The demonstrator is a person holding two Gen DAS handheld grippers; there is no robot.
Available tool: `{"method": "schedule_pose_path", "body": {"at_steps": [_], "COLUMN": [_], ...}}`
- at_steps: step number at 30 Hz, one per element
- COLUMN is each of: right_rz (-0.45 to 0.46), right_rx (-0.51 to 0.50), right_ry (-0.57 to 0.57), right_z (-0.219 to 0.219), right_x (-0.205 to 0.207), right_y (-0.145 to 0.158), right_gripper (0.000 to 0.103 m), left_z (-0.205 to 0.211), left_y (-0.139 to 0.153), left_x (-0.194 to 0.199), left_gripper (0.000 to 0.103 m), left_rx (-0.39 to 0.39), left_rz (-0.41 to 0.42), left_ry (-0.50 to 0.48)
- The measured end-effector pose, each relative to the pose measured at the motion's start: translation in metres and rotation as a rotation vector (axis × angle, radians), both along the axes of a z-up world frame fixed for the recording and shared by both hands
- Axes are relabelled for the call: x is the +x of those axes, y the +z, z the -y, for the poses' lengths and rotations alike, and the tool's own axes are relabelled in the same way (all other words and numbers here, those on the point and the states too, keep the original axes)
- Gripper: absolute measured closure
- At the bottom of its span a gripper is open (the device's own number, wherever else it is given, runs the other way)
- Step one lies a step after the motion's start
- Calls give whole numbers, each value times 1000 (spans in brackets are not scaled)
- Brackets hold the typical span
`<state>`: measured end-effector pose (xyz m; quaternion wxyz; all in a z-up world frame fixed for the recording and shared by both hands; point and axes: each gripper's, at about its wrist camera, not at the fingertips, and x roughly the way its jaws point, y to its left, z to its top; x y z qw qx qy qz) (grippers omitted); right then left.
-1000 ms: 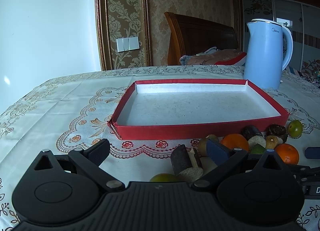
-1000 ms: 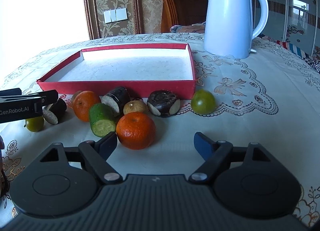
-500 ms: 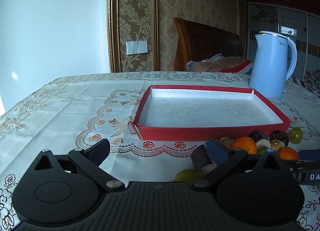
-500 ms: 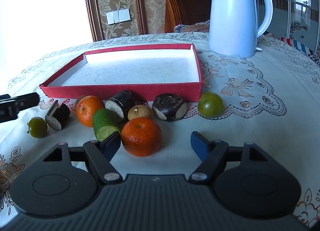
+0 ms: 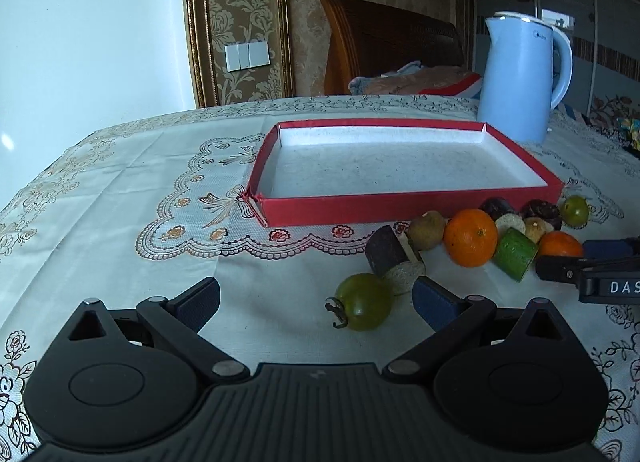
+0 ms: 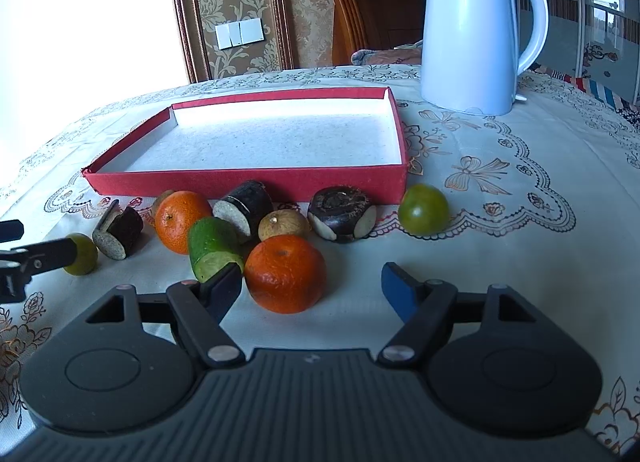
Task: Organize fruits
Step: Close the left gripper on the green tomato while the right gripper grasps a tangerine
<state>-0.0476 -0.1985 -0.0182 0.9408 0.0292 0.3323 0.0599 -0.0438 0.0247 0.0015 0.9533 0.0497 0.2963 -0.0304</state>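
An empty red tray (image 5: 400,207) (image 6: 248,183) lies on the tablecloth. Fruit pieces lie in front of it. In the right wrist view, my right gripper (image 6: 312,286) is open, with an orange (image 6: 285,273) just ahead between its fingers. A green cucumber piece (image 6: 214,248), a second orange (image 6: 182,215), dark cut pieces (image 6: 246,209) and a green tomato (image 6: 424,209) lie around. In the left wrist view, my left gripper (image 5: 316,300) is open and empty, with a green tomato (image 5: 364,302) near its right finger.
A pale blue kettle (image 5: 520,77) (image 6: 476,33) stands behind the tray at the right. A wooden chair (image 5: 384,49) is beyond the table. The right gripper's fingers show at the right edge of the left wrist view (image 5: 576,266).
The left gripper has pulled back and risen, so the green tomato and dark piece now show fully ahead. The right gripper has moved closer to the orange. Both jaws stay open.
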Motion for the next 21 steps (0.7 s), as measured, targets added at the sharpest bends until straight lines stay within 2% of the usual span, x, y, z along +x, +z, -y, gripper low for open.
{"method": "schedule_pose_path", "body": {"at_steps": [5,8,13,15,17,19,21], "right_rz": [0,1,7,9,11,11,12], "right_rx": [-7,-11,-36,-43,-42,-45,-43], "right_ry": [0,-1,28,42,52,53,58], "right_z": [-1,-1,-9,-12,-13,-13,-14], "right_x": [0,0,-1,-3,-3,-3,-3], "right_y": [0,0,1,2,2,2,2], "right_gripper": [27,30,46,53,57,57,62], "left_z": [3,-1,-1,1,4,6,6], "left_y": [-12,-15,-14,-14,-14,-14,-14], "left_x": [13,17,17,16,14,14,14], "left_gripper": [1,2,29,42,49,52,56], "left_rx": [16,-15,-32,-34,-31,-24,-29], "left_rz": [-48,-73,-72,-66,-61,-58,-58], "left_ry": [11,-1,-25,-45,-62,-71,-75]}}
